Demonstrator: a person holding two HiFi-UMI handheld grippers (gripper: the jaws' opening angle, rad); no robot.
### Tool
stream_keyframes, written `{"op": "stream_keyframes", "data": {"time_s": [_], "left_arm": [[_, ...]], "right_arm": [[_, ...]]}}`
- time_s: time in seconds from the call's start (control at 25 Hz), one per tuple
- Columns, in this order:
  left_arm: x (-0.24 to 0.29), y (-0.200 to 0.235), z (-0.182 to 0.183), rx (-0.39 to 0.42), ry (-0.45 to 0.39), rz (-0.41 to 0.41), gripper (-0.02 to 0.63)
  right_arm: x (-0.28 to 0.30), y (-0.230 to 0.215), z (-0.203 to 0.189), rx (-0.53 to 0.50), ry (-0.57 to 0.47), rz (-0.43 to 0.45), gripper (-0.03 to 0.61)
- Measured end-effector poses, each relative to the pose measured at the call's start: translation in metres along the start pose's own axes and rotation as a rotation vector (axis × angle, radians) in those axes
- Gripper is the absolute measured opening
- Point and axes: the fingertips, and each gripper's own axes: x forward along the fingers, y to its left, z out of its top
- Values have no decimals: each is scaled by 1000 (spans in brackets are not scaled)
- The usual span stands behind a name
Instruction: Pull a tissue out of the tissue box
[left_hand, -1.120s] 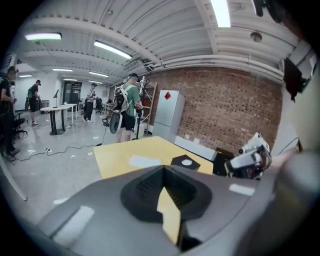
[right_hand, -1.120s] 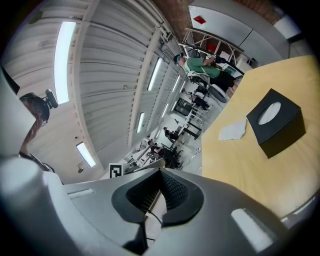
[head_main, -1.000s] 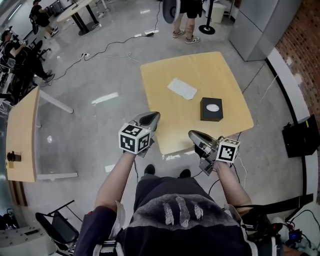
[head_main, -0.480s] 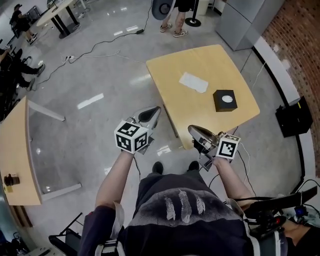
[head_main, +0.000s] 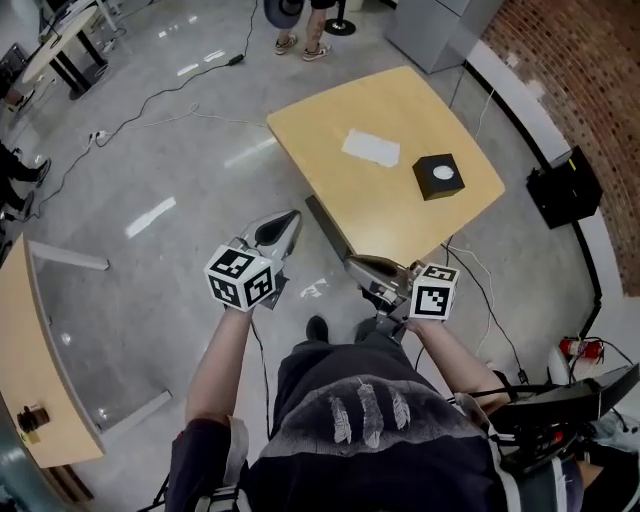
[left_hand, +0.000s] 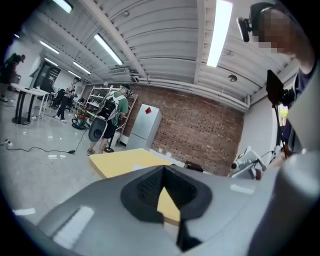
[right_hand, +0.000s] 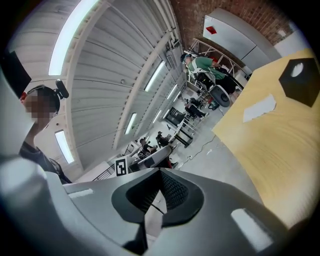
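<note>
A black tissue box (head_main: 438, 176) with a white tissue showing in its top slot stands near the right end of the yellow table (head_main: 340, 195). A flat white sheet (head_main: 370, 147) lies beside it. Both grippers hang in the air off the table's near corner, well short of the box. My left gripper (head_main: 283, 228) is shut with nothing in it, and its own view shows its jaws (left_hand: 164, 170) meeting over the table (left_hand: 125, 161). My right gripper (head_main: 355, 265) is shut and empty too. The right gripper view (right_hand: 160, 171) shows the box (right_hand: 300, 75) and the sheet (right_hand: 259, 108) far off.
A person's legs (head_main: 300, 20) stand beyond the table next to a grey cabinet (head_main: 440, 25). Cables (head_main: 150, 110) run over the polished floor. A second table (head_main: 30, 330) is at the left. A black case (head_main: 560, 185) sits by the brick wall (head_main: 590, 90).
In the head view the table and box have swung up and to the right. Both grippers have drifted left and now stand farther from the table's near edge. Their jaws stay shut.
</note>
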Motion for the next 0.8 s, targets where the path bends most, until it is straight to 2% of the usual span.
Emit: {"op": "stream_keyframes", "data": {"time_s": [0.32, 0.48, 0.6, 0.8], "left_arm": [[15, -21, -35, -43, 86, -70, 2], [18, -25, -41, -26, 131, -31, 2], [25, -28, -35, -14, 124, -17, 2], [36, -43, -42, -6, 130, 14, -15]], "right_arm": [[-6, -13, -9, 18, -2, -51, 0], [-7, -15, -3, 7, -20, -40, 0], [-14, -18, -2, 2, -58, -59, 0], [-31, -11, 5, -83, -54, -44, 0]]}}
